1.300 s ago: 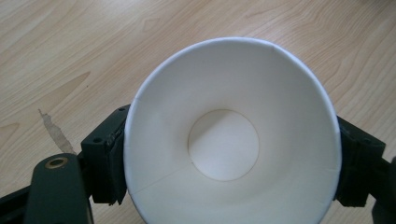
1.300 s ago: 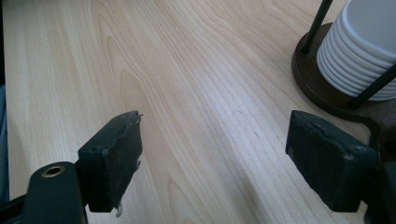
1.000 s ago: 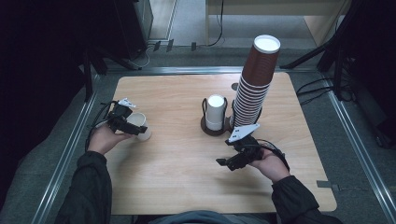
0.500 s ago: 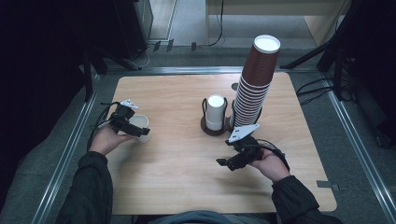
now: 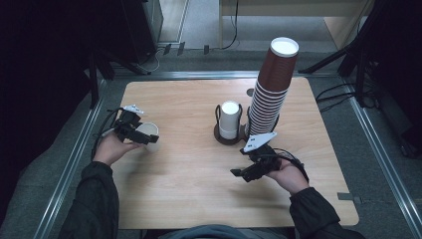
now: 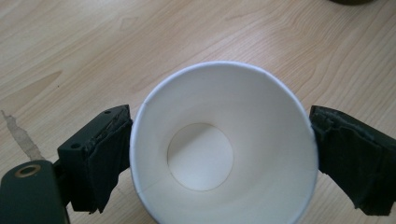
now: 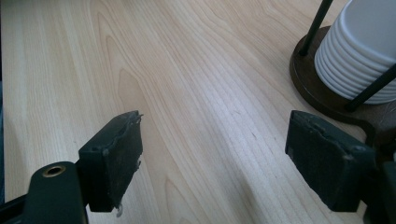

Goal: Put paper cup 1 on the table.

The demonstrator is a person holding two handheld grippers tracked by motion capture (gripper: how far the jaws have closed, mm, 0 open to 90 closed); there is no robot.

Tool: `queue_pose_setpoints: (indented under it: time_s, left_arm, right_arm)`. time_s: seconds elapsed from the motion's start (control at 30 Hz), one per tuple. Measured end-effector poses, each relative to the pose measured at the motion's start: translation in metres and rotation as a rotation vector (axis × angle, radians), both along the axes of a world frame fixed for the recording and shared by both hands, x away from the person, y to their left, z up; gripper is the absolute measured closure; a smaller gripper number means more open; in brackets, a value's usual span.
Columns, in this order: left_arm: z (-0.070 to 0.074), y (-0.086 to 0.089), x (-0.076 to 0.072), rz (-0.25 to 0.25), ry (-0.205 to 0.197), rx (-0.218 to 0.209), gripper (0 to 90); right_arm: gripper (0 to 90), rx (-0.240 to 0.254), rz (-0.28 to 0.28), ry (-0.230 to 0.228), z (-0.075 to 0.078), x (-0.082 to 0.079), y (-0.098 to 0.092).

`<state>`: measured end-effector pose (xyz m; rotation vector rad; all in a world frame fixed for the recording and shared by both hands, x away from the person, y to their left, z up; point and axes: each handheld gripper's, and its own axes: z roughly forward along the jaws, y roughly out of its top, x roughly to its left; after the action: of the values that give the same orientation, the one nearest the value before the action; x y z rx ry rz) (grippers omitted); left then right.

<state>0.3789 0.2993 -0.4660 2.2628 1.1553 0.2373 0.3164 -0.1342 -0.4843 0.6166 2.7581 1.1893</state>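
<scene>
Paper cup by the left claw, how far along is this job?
Done: one paper cup stands upright on the table, apart from the tall stack. In hand: the left claw has just been opening around it. Left: the open right claw holds nothing; the stack remains.

One overhead, two near tabletop (image 5: 189, 169)
</scene>
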Motion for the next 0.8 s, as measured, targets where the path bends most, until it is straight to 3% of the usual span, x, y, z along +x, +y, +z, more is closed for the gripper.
queue_pose_setpoints:
  time_s: [0.17, 0.27, 0.37, 0.7, 0.8]
  left_arm:
    - [0.01, 0.005, -0.003, 0.013, -0.024, -0.021, 8.3]
    - [0.017, 0.008, -0.006, 0.026, -0.035, -0.056, 8.4]
    - [0.024, 0.004, -0.009, 0.016, -0.038, -0.057, 8.4]
    - [0.039, -0.026, -0.019, -0.091, -0.015, -0.086, 4.9]
    - [0.041, -0.038, -0.022, -0.122, -0.005, -0.089, 2.5]
  right_arm:
    - [19.4, 0.005, 0.008, 0.003, 0.0, 0.0, -0.001]
    - [19.6, 0.009, 0.013, 0.004, 0.001, 0.001, -0.002]
    - [19.5, 0.003, 0.018, 0.001, 0.002, 0.001, -0.002]
    - [19.1, 0.067, 0.003, -0.008, 0.009, 0.001, -0.006]
    - [18.8, 0.048, 0.014, -0.001, 0.013, 0.002, -0.008]
